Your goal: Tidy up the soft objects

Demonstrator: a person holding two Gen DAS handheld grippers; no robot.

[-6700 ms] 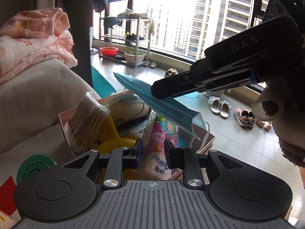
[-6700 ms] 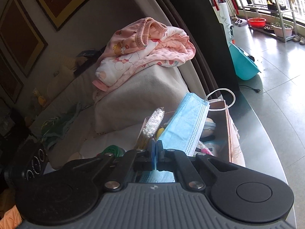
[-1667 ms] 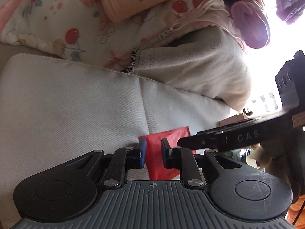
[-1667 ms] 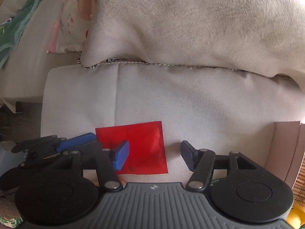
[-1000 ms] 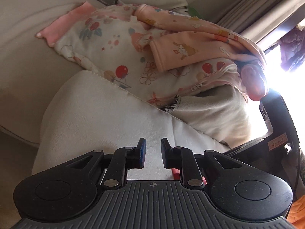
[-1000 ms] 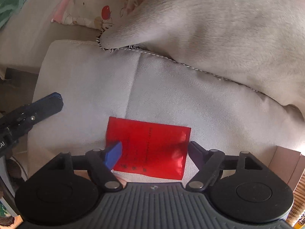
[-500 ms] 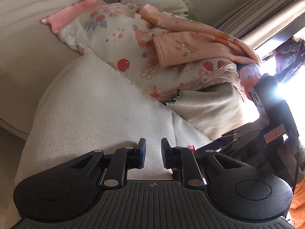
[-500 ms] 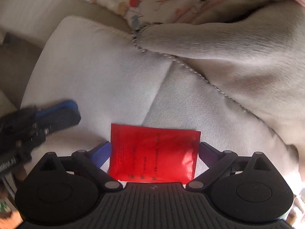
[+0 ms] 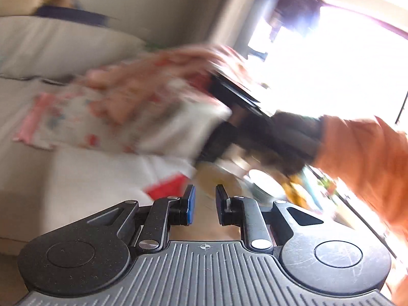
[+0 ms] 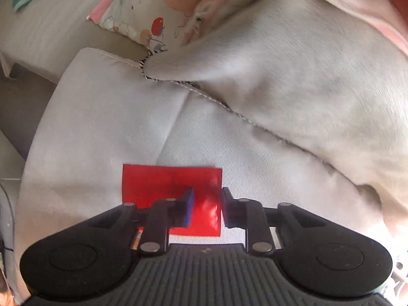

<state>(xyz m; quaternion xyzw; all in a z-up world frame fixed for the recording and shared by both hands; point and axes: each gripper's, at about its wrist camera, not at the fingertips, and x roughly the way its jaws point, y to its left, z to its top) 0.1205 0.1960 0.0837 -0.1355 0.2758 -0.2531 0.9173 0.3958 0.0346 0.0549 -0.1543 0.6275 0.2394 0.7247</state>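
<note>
Right gripper (image 10: 205, 207): poised low over the red packet (image 10: 163, 183), fingers part-way apart — the blue-padded one lies over the packet's middle, the other sits at its right edge. Whether the pads press the packet cannot be told.
Red packet: flat on a pale cushion (image 10: 102, 132), near the cushion's front edge; in the left wrist view it shows as a red blur (image 9: 167, 187) just left of the left gripper's blue pad.
Left gripper (image 9: 203, 201): fingers a narrow gap apart, nothing between them; a tan surface shows through the gap.
Left view: heavily motion-blurred — the right gripper (image 9: 244, 107) is a dark shape at centre right, held by a dark-gloved hand (image 9: 293, 142) with an orange sleeve (image 9: 364, 158).
Clothes (image 10: 158, 7): pink and white printed garments heaped behind the cushion, on top of a grey blanket (image 10: 293, 76).
Blanket: draped over the cushion's far right part, its stitched hem crossing the seam.
Window (image 9: 331, 58): blown-out white glare at upper right of the left view.
</note>
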